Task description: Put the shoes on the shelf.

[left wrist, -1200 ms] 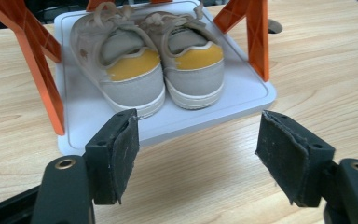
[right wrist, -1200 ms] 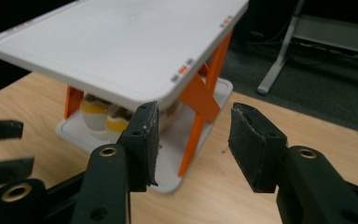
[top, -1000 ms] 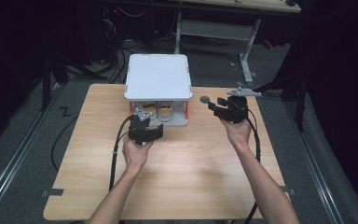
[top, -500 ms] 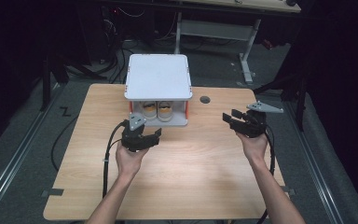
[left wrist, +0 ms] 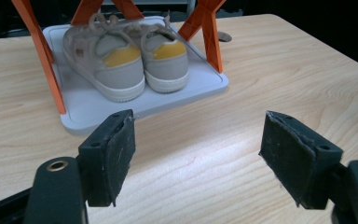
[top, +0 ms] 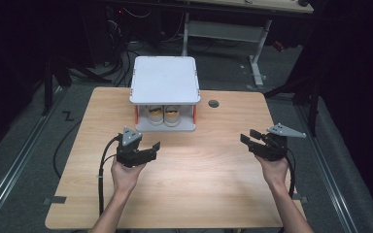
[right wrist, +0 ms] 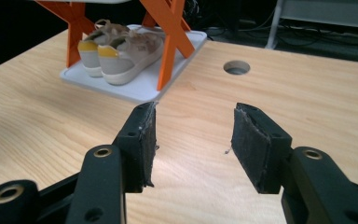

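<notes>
A pair of grey shoes with yellow heels [top: 164, 115] [left wrist: 126, 58] [right wrist: 116, 49] stands side by side on the lower tray of a small white rack with orange legs [top: 164, 80], heels toward me. My left gripper [top: 148, 147] [left wrist: 196, 158] is held open above the table, in front of the rack's left corner, with nothing between its jaws. My right gripper [top: 248, 136] [right wrist: 193, 144] is open too, out near the table's right side, well away from the rack.
The rack's lower tray [left wrist: 98, 107] [right wrist: 144, 88] rests on a light wooden table [top: 194, 194]. A round cable hole [top: 213, 103] [right wrist: 236, 67] lies right of the rack. Cables trail from both grippers toward the front edge. Desk legs and cables stand behind the table.
Both grippers have drawn back from the rack toward me. The right one moved far out to the right; the left one moved left and nearer the front.
</notes>
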